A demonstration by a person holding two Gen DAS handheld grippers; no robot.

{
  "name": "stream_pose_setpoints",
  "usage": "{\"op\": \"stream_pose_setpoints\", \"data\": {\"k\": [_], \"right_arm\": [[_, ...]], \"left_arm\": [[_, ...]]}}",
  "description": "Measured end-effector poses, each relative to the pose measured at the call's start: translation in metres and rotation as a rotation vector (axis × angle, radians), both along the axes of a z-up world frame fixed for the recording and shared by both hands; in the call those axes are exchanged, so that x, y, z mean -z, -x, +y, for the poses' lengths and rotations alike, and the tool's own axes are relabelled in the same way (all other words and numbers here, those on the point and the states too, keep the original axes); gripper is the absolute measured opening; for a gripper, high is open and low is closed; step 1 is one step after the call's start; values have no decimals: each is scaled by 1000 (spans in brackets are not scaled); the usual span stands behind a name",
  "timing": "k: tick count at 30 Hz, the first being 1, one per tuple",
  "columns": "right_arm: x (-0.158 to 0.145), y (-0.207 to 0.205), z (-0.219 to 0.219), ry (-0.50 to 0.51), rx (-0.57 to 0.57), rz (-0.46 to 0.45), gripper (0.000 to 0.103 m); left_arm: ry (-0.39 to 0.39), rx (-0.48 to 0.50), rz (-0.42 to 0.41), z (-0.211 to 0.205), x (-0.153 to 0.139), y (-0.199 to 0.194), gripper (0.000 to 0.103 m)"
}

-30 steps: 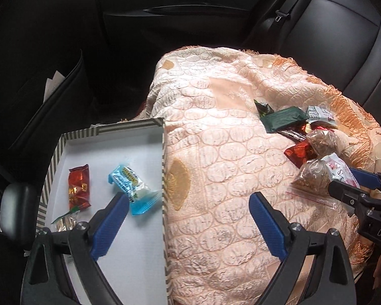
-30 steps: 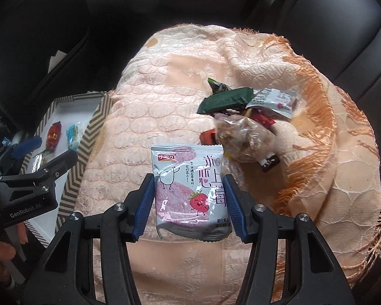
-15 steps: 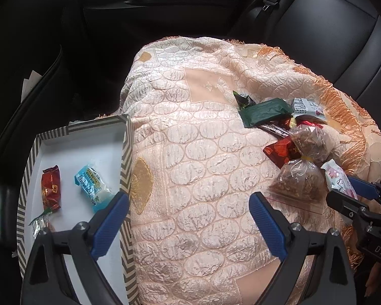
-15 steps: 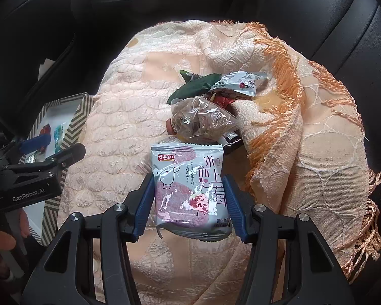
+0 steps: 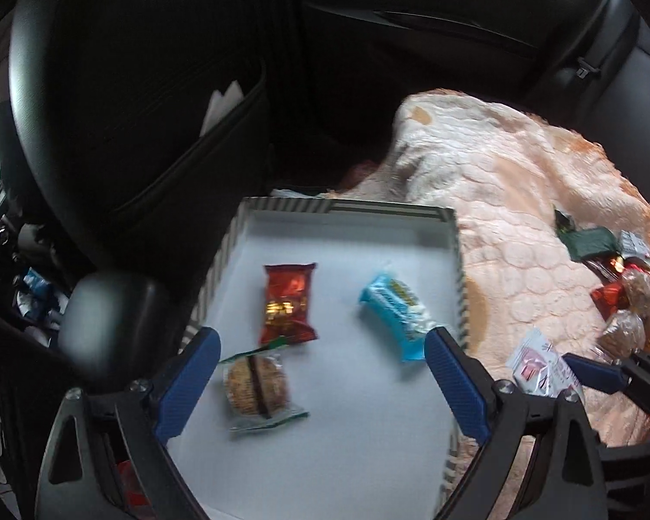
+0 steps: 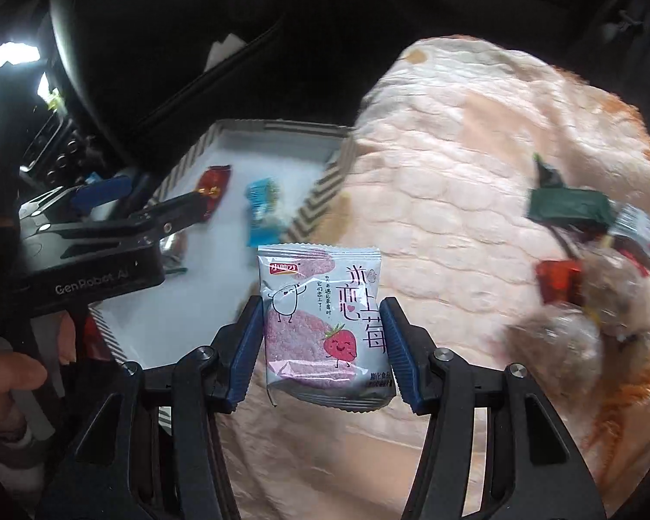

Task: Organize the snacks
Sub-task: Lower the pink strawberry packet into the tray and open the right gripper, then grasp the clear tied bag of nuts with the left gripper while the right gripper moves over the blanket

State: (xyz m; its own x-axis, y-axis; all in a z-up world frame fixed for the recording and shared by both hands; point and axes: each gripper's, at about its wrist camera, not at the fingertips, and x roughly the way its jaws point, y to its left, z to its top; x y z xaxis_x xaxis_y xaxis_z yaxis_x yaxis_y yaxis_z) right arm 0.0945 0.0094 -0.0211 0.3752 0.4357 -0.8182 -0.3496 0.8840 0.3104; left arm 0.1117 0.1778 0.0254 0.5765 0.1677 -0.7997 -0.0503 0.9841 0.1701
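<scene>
Ahead-left of your right claw (image 6: pixel 320 338), pinching the strawberry packet (image 6: pixel 325 325) upright, lies the tray (image 6: pixel 281 128); your left claw (image 5: pixel 320 383) hovers spread above it.

Pretty dim on my feed, daylight only leaking in from a blown-out window (image 6: pixel 11 58) at the left. Heavy fisheye bend with dark corners, and the snack pile (image 6: pixel 585 268) is motion-smeared.

Reads "GenRobot.AI" in pale letters on the black body of the left gripper (image 6: pixel 151 203) at frame left, and large pink Chinese characters "恋上莓" down the strawberry snack packet (image 6: pixel 325 325) at frame centre.
</scene>
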Motion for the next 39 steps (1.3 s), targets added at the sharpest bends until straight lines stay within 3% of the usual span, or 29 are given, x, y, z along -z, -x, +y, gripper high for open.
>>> {"op": "stream_pose_setpoints", "data": {"k": [3, 7, 9, 12, 18, 23, 39], "right_arm": [[3, -8, 41, -28, -71, -13, 54], [14, -12, 79, 9, -153, -31, 54], [19, -11, 87, -5, -179, -36, 56], [26, -10, 91, -11, -201, -29, 70], [22, -4, 84, -4, -194, -45, 70], [4, 14, 57, 20, -185, -81, 70], [-2, 42, -85, 104, 99, -65, 70]], "left_arm": [[4, -59, -8, 23, -1, -2, 97], [10, -79, 4, 32, 8, -6, 97], [14, -77, 14, 31, 13, -9, 97], [23, -70, 25, 28, 19, -10, 97], [42, -53, 22, 17, 18, -8, 97], [58, -2, 16, -9, 17, -4, 97], [114, 187, 51, -115, 26, 2, 97]]}}
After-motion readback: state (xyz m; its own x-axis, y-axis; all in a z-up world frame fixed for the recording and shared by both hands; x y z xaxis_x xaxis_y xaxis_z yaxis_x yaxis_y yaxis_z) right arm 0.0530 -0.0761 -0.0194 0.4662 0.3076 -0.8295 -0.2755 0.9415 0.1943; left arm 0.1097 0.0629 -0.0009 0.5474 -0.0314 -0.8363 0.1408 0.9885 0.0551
